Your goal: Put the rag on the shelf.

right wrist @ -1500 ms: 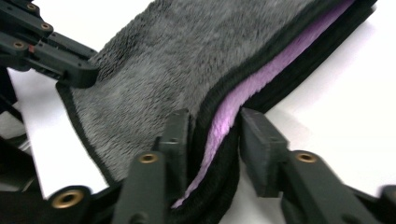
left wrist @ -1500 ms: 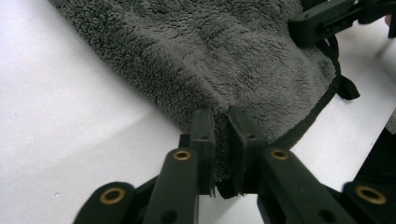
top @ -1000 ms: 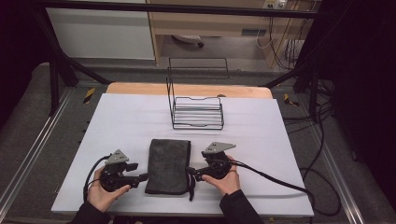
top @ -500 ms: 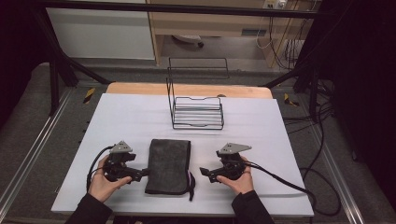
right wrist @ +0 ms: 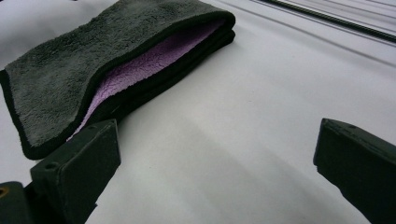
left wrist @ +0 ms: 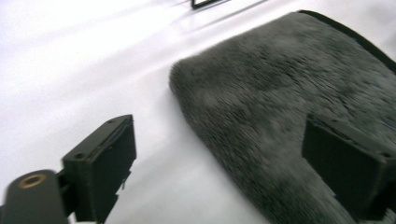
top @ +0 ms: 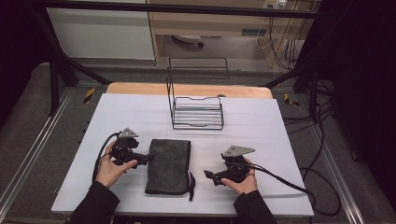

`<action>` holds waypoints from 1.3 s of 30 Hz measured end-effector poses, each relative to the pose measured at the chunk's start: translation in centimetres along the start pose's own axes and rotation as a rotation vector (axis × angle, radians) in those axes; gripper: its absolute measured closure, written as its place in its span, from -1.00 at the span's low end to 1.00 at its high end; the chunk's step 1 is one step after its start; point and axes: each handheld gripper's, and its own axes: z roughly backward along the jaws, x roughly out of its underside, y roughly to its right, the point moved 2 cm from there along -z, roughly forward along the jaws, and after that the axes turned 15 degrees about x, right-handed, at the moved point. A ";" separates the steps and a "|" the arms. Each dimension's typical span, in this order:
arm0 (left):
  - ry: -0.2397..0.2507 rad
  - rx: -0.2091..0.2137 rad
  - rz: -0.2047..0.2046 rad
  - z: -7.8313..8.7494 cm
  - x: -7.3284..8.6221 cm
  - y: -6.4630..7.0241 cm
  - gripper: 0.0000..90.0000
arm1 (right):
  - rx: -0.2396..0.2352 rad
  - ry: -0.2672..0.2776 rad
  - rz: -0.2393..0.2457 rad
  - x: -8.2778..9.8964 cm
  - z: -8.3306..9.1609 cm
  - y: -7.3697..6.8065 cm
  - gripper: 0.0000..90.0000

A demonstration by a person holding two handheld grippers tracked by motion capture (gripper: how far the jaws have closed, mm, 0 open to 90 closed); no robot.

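Note:
A folded dark grey towel point(top: 169, 165) lies flat on the white table point(top: 261, 130), its purple inner side point(right wrist: 154, 60) showing at the fold in the right gripper view. My left gripper point(top: 145, 160) sits at the towel's left edge. Its jaws are wide apart after opening and easing back a little, and the towel point(left wrist: 289, 93) lies under them unpinched. My right gripper point(top: 208, 175) rests on the table to the right of the towel and points at it. Its jaws have just been opening, and only bare table lies between them point(right wrist: 219, 158).
A black wire rack point(top: 196, 112) stands at the back middle of the table, beyond the towel. Cables trail from both grippers, the right one off the table's right edge point(top: 299, 186). A wooden strip point(top: 140, 87) borders the far side.
Both grippers have left the towel's near corners. The left one moved away from the person along the towel's left edge; the right one drew off to the right. The towel has not moved.

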 end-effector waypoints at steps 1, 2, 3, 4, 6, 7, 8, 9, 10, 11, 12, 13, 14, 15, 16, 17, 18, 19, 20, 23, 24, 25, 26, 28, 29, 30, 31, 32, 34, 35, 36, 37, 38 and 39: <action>-0.001 -0.005 -0.004 -0.1 -0.2 -0.2 -0.72 | 0.001 0.004 0.002 0.0 0.0 0.0 -0.97; 0.004 -0.011 0.001 -0.3 -0.4 -0.4 -0.69 | 0.001 0.006 0.004 0.0 0.0 0.0 -0.96; 0.006 -0.009 0.011 -0.5 -0.6 -0.6 -0.65 | 0.000 0.008 0.005 0.0 0.1 0.0 -0.96; 0.008 -0.012 0.018 -0.6 -0.8 -0.8 -0.62 | -0.002 0.008 0.004 0.0 0.1 0.0 -0.96; 0.000 -0.023 0.016 -1.0 -1.1 -1.2 -0.58 | -0.002 0.006 0.002 0.0 0.0 -0.1 -0.96; -0.011 -0.035 0.016 -1.2 -1.2 -1.4 -0.57 | -0.003 0.007 0.005 0.0 0.0 -0.1 -0.96; -0.018 -0.054 0.012 -1.5 -1.3 -1.6 -0.52 | -0.003 0.003 0.004 0.1 -0.1 -0.1 -0.96; -0.022 -0.065 0.010 -1.6 -1.4 -1.7 -0.52 | -0.003 0.003 0.004 0.1 -0.1 -0.1 -0.96; -0.019 -0.073 0.009 -1.8 -1.4 -1.9 -0.50 | -0.003 0.004 0.004 0.1 -0.1 -0.1 -0.96; -0.013 -0.071 0.017 -2.0 -1.4 -1.9 -0.40 | -0.002 0.004 0.004 0.1 -0.1 -0.1 -0.96; -0.013 -0.070 0.020 -2.1 -1.3 -2.0 -0.40 | -0.002 0.004 0.004 0.1 -0.1 -0.1 -0.96; -0.018 -0.076 0.022 -2.2 -1.3 -2.2 -0.35 | -0.001 0.004 0.003 0.1 -0.1 -0.1 -0.96; -0.023 -0.080 0.022 -2.3 -1.3 -2.3 -0.28 | -0.001 0.005 0.002 0.1 0.0 -0.1 -0.96; -0.028 -0.080 0.022 -2.4 -1.3 -2.4 -0.10 | -0.002 0.006 0.003 0.0 -0.1 0.0 -0.96; -0.026 -0.077 0.028 -2.5 -1.2 -2.5 -0.10 | -0.002 0.006 0.003 0.0 -0.1 0.0 -0.96; -0.022 -0.061 0.040 -2.5 -1.2 -2.5 -0.04 | -0.002 0.005 0.001 0.0 -0.1 -0.1 -0.96; -0.019 -0.051 0.048 -2.7 -1.2 -2.5 0.01 | -0.005 0.005 0.001 0.1 -0.1 -0.1 -0.96; -0.018 -0.044 0.054 -2.8 -1.2 -2.5 0.04 | -0.006 0.004 -0.001 0.1 -0.1 -0.1 -0.96; -0.014 -0.036 0.059 -3.0 -1.3 -2.5 0.09 | -0.006 0.006 -0.001 0.0 -0.2 -0.1 -0.96; -0.005 -0.028 0.068 -3.5 -1.4 -2.5 0.18 | -0.007 0.008 -0.011 0.0 -0.2 0.0 -0.96; -0.005 -0.028 0.072 -3.7 -1.4 -2.6 0.20 | -0.007 0.009 -0.014 -0.1 -0.1 0.0 -0.96; -0.008 -0.017 0.081 -3.9 -1.4 -2.7 0.22 | -0.006 0.014 -0.013 -0.1 -0.1 0.0 -0.96; -0.010 -0.004 0.089 -3.9 -1.4 -2.8 0.26 | -0.006 0.016 -0.014 -0.1 -0.1 0.0 -0.95; -0.012 -0.001 0.080 -3.9 -1.3 -2.7 0.34 | -0.005 0.019 -0.017 -0.2 0.0 0.1 -0.95; -0.015 0.004 0.079 -3.9 -1.3 -2.6 0.38 | -0.004 0.024 -0.015 -0.3 0.0 0.1 -0.95; -0.020 0.009 0.081 -3.9 -1.3 -2.6 0.45 | -0.004 0.023 -0.023 -0.3 0.0 0.2 -0.95; -0.021 0.005 0.079 -4.0 -1.3 -2.5 0.48 | -0.004 0.028 -0.031 -0.4 -0.1 0.2 -0.94; -0.024 0.007 0.080 -4.0 -1.3 -2.5 0.52 | -0.006 0.033 -0.038 -0.5 -0.1 0.3 -0.93; -0.029 0.006 0.078 -4.0 -1.3 -2.4 0.60 | -0.012 0.058 -0.069 -1.1 -0.3 0.4 -0.92; -0.027 0.003 0.074 -4.1 -1.2 -2.4 0.62 | -0.013 0.057 -0.072 -1.3 -0.4 0.4 -0.93; -0.028 0.004 0.068 -4.1 -1.2 -2.3 0.64 | -0.009 0.058 -0.063 -1.5 -0.5 0.3 -0.93; -0.027 0.007 0.066 -4.1 -1.2 -2.3 0.64 | -0.009 0.058 -0.063 -1.5 -0.5 0.3 -0.93; -0.028 0.008 0.062 -4.1 -1.2 -2.3 0.66 | -0.007 0.056 -0.058 -1.7 -0.6 0.3 -0.93; -0.026 0.007 0.061 -4.2 -1.1 -2.3 0.66 | -0.002 0.055 -0.058 -1.9 -0.8 0.2 -0.94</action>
